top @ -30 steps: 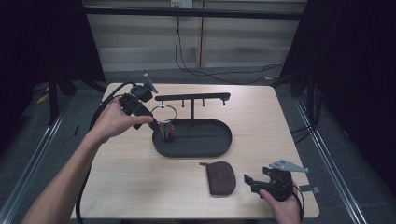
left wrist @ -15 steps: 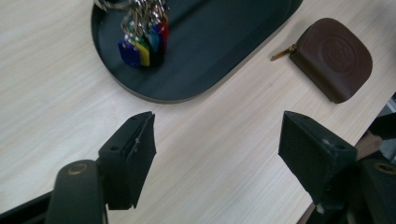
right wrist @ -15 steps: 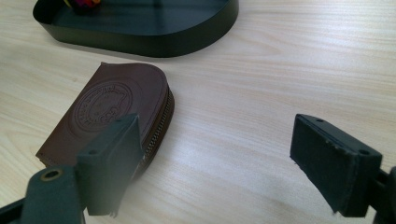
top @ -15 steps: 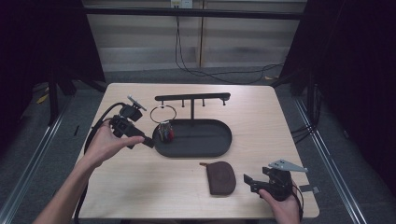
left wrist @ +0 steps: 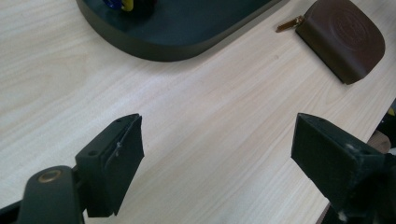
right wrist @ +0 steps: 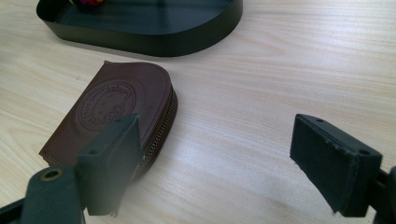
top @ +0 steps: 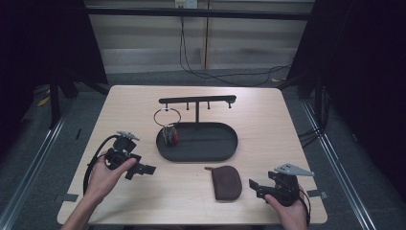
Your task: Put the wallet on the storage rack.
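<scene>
One oval tray (top: pixel 210 152): keyring (top: pixel 168 125) inside; pouch (top: pixel 227 182) beside | both tongs, left (top: pixel 143 168) and right (top: pixel 254 187), wide open, empty

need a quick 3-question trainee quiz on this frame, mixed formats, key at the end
1. True or false: the brown pouch lies inside the black tray.
2. Which gripper is nearer the pouch? A) left gripper B) right gripper
3. Fill in: the key ring hangs from the ___ end of the rack, as the high view shows it.

Key
1. False. It lies on the table, in front of the tray.
2. B. Its jaws stand open right beside the pouch; the left gripper, also open, is over bare table at the tray's left.
3. Left. The coloured bits below the ring reach down into the tray.
</scene>
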